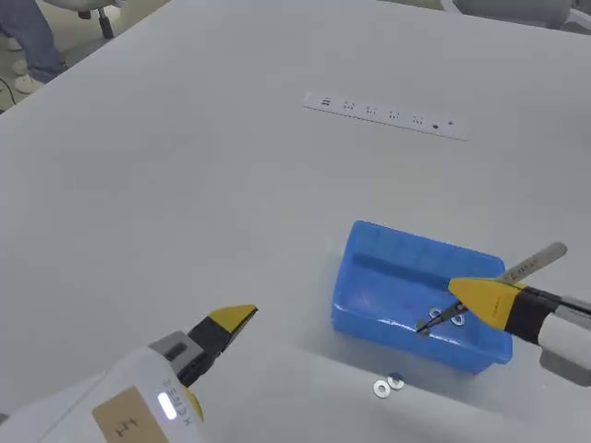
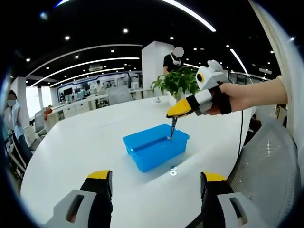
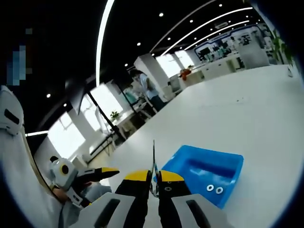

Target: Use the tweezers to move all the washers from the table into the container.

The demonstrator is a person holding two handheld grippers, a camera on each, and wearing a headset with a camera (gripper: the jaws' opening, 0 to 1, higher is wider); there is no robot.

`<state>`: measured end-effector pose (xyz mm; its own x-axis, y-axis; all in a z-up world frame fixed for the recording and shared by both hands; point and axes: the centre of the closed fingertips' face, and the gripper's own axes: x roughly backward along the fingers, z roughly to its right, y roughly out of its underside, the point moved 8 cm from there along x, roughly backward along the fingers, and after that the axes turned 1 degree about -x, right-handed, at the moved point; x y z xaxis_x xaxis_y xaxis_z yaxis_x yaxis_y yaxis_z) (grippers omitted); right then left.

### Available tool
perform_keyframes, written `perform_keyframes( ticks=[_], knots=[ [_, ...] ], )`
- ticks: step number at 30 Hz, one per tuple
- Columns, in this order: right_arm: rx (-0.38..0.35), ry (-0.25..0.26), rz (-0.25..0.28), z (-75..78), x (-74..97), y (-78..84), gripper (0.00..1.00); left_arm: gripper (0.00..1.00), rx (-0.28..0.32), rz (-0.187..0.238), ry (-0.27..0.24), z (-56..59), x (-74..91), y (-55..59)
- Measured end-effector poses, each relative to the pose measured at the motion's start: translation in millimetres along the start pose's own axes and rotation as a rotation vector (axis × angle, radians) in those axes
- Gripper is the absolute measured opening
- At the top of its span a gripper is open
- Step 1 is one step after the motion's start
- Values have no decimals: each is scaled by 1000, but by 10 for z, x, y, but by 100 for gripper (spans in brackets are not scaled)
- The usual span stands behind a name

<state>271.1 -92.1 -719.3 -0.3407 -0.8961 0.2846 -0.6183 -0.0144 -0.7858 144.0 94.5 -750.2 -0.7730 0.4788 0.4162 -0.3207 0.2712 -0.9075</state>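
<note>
The blue container (image 1: 369, 277) stands on the white table, also seen from the left gripper (image 2: 147, 152) and from the right gripper (image 3: 223, 161). My right gripper (image 1: 462, 297) (image 3: 153, 176) is shut on the tweezers (image 1: 441, 316) (image 3: 153, 159), whose tip points down inside the container. Two washers (image 1: 447, 317) (image 3: 214, 189) lie on the container floor. Two more washers (image 1: 389, 385) (image 2: 173, 170) lie on the table just in front of the container. My left gripper (image 1: 231, 321) (image 2: 156, 185) hovers open at the lower left, holding nothing.
A white power strip (image 1: 386, 115) lies flat on the table beyond the container. Chair legs and a person's feet (image 1: 28, 55) show past the far left table edge. Bare table (image 1: 185, 203) spreads to the left of the container.
</note>
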Motion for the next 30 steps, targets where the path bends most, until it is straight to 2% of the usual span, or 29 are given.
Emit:
perform_keyframes(
  ticks=[5, 9, 13, 19, 24, 30],
  knots=[
    [9, 51, 22, 145, -101, -99, 3, 77, 2, 0, 0, -1, 3, 0],
    [27, 96, 0, 284, -204, -104, 3, 77, 4, -1, -2, -2, 6, 2],
    [41, 127, -40, 406, -289, -56, 3, 76, 5, -2, -2, -1, 8, 3],
    [103, 173, -125, 599, -395, 47, 3, 76, 5, -3, 2, 5, 8, 4],
    [108, 175, -148, 654, -444, 82, 3, 76, 4, -6, 3, 7, 7, 6],
    [159, 181, -187, 648, -496, 102, 3, 75, 3, -10, 0, 4, 7, 9]
  ],
)
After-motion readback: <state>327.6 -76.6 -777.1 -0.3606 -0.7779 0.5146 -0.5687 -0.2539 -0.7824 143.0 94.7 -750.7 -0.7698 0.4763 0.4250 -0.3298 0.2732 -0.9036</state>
